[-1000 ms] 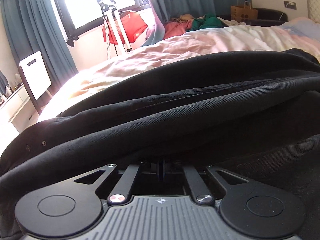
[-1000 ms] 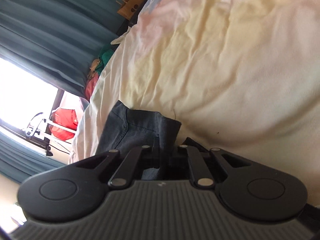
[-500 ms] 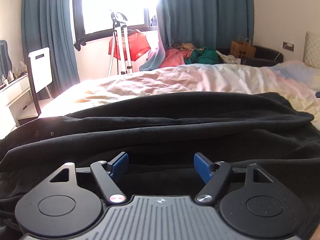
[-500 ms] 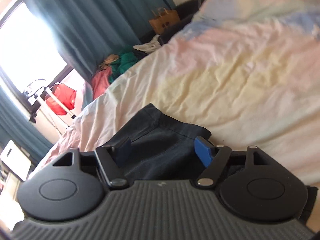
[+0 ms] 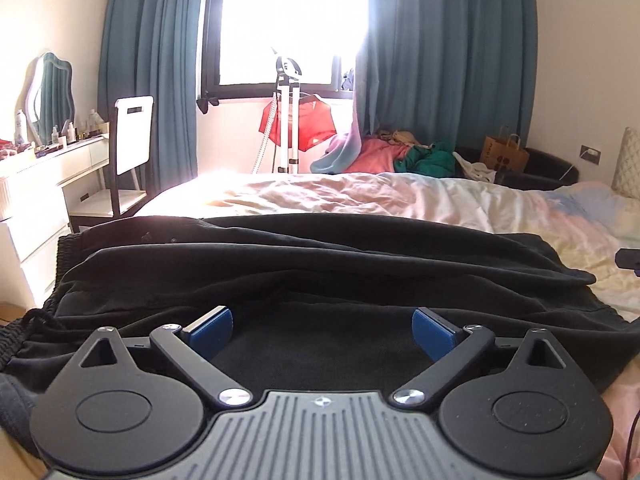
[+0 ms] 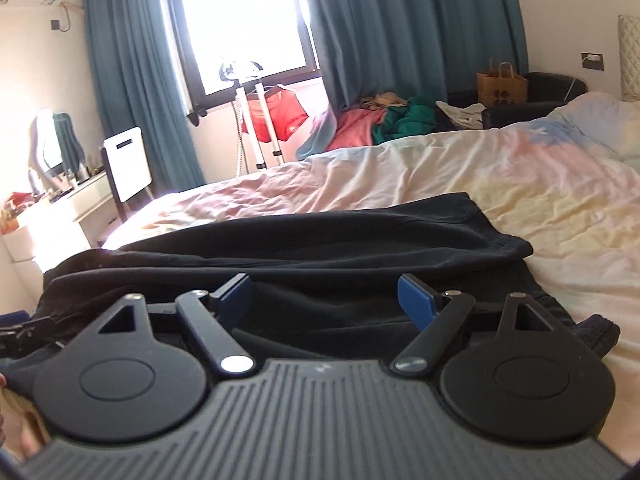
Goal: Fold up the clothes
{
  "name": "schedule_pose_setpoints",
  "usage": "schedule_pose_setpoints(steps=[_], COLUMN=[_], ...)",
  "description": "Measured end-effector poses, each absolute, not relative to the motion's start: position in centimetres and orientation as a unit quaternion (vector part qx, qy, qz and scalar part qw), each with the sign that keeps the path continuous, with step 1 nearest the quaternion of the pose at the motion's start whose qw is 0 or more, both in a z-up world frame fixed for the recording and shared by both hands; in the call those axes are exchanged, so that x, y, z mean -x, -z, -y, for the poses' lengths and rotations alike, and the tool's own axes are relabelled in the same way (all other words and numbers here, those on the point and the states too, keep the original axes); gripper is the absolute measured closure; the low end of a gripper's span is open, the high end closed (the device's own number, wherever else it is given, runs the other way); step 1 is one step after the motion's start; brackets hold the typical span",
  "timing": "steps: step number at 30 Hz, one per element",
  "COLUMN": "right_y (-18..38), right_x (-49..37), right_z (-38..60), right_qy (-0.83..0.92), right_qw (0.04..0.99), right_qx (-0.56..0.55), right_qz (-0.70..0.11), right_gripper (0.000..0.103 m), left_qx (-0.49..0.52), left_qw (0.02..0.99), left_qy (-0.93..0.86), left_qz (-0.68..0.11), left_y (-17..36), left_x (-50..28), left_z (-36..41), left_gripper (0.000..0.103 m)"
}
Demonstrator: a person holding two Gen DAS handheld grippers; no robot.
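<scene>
Black trousers (image 5: 320, 264) lie folded lengthwise across the near side of the bed, with the elastic waistband and drawstring at the left (image 5: 36, 320). They also show in the right wrist view (image 6: 320, 248), hem end at the right. My left gripper (image 5: 322, 330) is open and empty just above the cloth near the waist. My right gripper (image 6: 326, 300) is open and empty above the cloth near the hem end. Both have blue pads spread wide.
The bed has a pastel quilt (image 5: 460, 208). A pile of pink and green clothes (image 5: 400, 156) lies at the far edge. A steamer stand with a red garment (image 5: 296, 124), a white dresser (image 5: 36, 184) and a chair stand by the window. A paper bag (image 5: 504, 152) sits far right.
Both grippers were shut on the trousers a second ago. They have opened, let go of the cloth and lifted back, levelling out; the trousers now rest on the bed.
</scene>
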State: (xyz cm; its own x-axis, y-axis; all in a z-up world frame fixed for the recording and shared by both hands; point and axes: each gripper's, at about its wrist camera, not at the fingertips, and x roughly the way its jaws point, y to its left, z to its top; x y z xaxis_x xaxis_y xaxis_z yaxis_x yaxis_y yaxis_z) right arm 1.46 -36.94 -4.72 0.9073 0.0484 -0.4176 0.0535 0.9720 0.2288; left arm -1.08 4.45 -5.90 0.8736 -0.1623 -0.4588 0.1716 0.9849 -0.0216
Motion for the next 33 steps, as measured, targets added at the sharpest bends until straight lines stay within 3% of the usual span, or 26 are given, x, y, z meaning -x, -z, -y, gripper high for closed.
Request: schedule_pose_setpoints(steps=[7, 15, 26, 33], right_y=[4.8, 4.9, 5.5, 6.8], right_x=[-0.8, -0.6, 0.2, 2.7], right_z=[33.2, 33.3, 40.4, 48.1], right_qy=[-0.023, -0.004, 0.103, 0.184], right_qw=[0.971, 0.968, 0.934, 0.879], right_qx=[-0.085, -0.102, -0.246, -0.393], right_qz=[-0.223, -0.229, -0.239, -0.198], right_gripper=[0.021, 0.021, 0.021, 0.021], left_qx=[0.027, 0.075, 0.344, 0.521], left_qw=[0.97, 0.962, 0.878, 0.769], left_qy=[0.069, 0.022, -0.115, -0.203], left_qz=[-0.233, -0.264, -0.311, -0.309], left_y=[5.4, 5.8, 5.5, 9.5], left_x=[5.3, 4.2, 2.0, 5.3], left_z=[-7.7, -10.7, -26.8, -35.9], left_gripper=[0.0, 0.0, 0.0, 0.001])
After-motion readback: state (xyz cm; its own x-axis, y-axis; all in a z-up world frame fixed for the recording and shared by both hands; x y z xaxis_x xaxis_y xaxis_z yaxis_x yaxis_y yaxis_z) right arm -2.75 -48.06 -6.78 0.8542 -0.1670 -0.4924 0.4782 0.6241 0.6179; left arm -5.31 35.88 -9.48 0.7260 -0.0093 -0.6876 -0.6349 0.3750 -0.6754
